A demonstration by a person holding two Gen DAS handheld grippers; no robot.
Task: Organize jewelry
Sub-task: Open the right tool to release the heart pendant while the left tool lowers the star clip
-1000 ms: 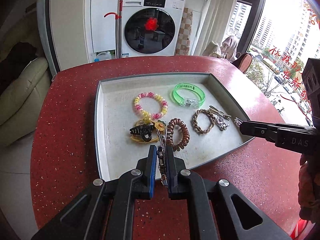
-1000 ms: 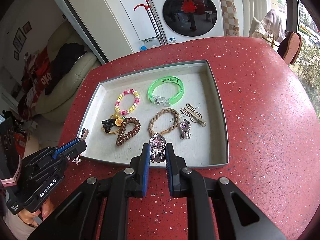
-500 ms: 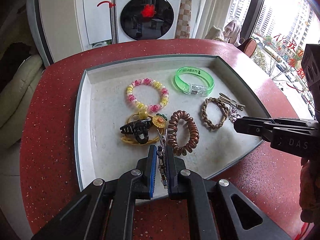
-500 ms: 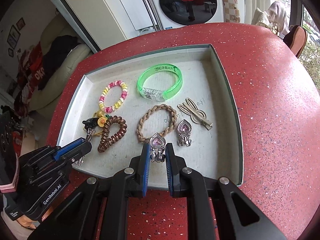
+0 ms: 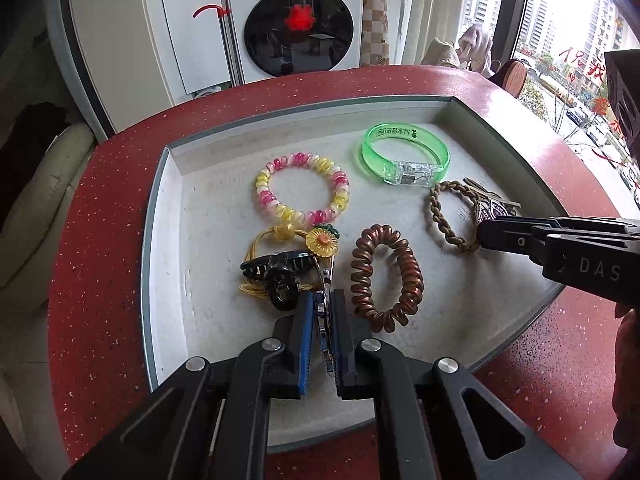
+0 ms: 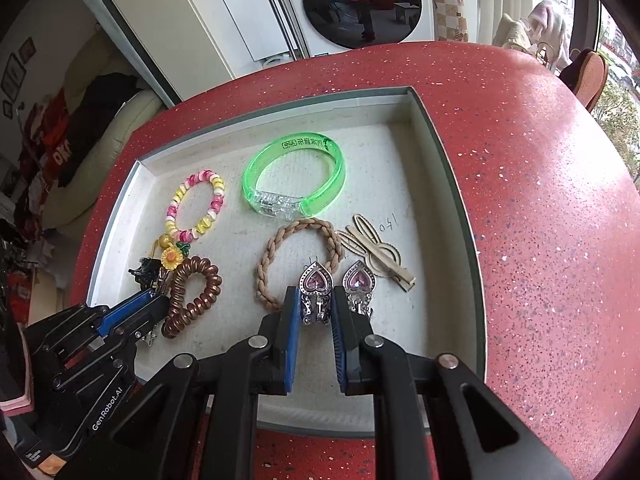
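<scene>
A grey-rimmed white tray (image 5: 160, 200) (image 6: 440, 140) sits on the red table. My left gripper (image 5: 322, 300) is shut on a thin silver hair clip (image 5: 325, 280), low over the tray's near side between a black claw clip (image 5: 280, 276) and a brown coil hair tie (image 5: 386, 276). My right gripper (image 6: 314, 300) is shut on a silver heart ornament with a pink stone (image 6: 317, 282). Its twin heart ornament (image 6: 359, 284) lies just to the right in the tray. Each gripper also shows in the other's view: the left gripper (image 6: 152, 308) and the right gripper (image 5: 492, 232).
The tray also holds a green bangle (image 6: 294, 176), a pink-and-yellow coil bracelet (image 6: 196, 208), a braided brown bracelet (image 6: 298, 256) and a beige rabbit clip (image 6: 376, 254). A washing machine (image 5: 296, 20) stands behind the table, a sofa (image 5: 36, 200) to the left.
Both grippers have come down and forward over the tray, which now fills more of each view. Each still holds its piece.
</scene>
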